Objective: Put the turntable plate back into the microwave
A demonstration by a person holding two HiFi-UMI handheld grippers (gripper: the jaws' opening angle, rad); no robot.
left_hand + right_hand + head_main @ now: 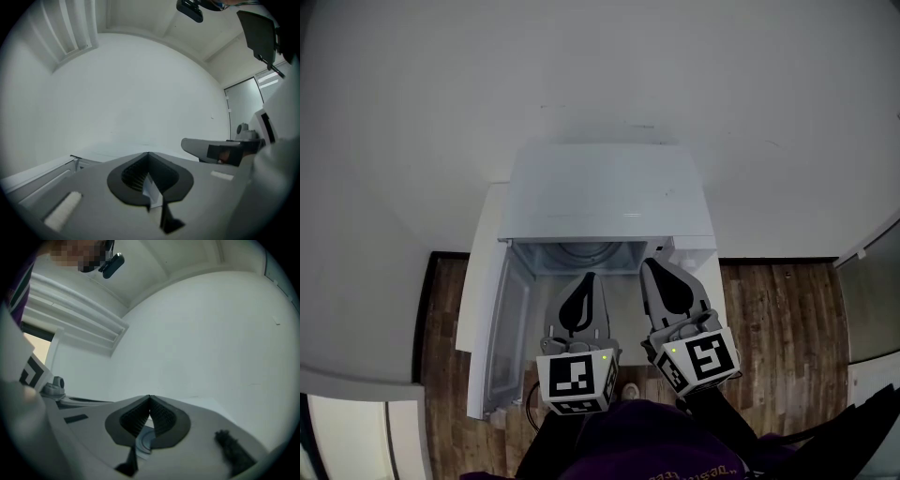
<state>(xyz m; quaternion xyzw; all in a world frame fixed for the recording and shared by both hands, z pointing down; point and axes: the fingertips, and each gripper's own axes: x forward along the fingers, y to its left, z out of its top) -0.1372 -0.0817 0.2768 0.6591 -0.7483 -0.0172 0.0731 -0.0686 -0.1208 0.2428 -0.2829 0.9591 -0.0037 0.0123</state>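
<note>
While microwave (609,192) gapes, turntable plate (589,255) round, pale

The microwave (609,192) faces the person with its cavity open, and the way in above the turntable plate (586,251) is free. Its door (508,323) stands swung out on the left, walling that side just beside the left gripper (588,278). The right gripper (650,265) has open room to its right over the wood floor (778,319), and the white wall (581,66) closes off everything behind.

Head view looks steeply down at the microwave (609,187); 2 gripper views face the wall (140,93)
</note>
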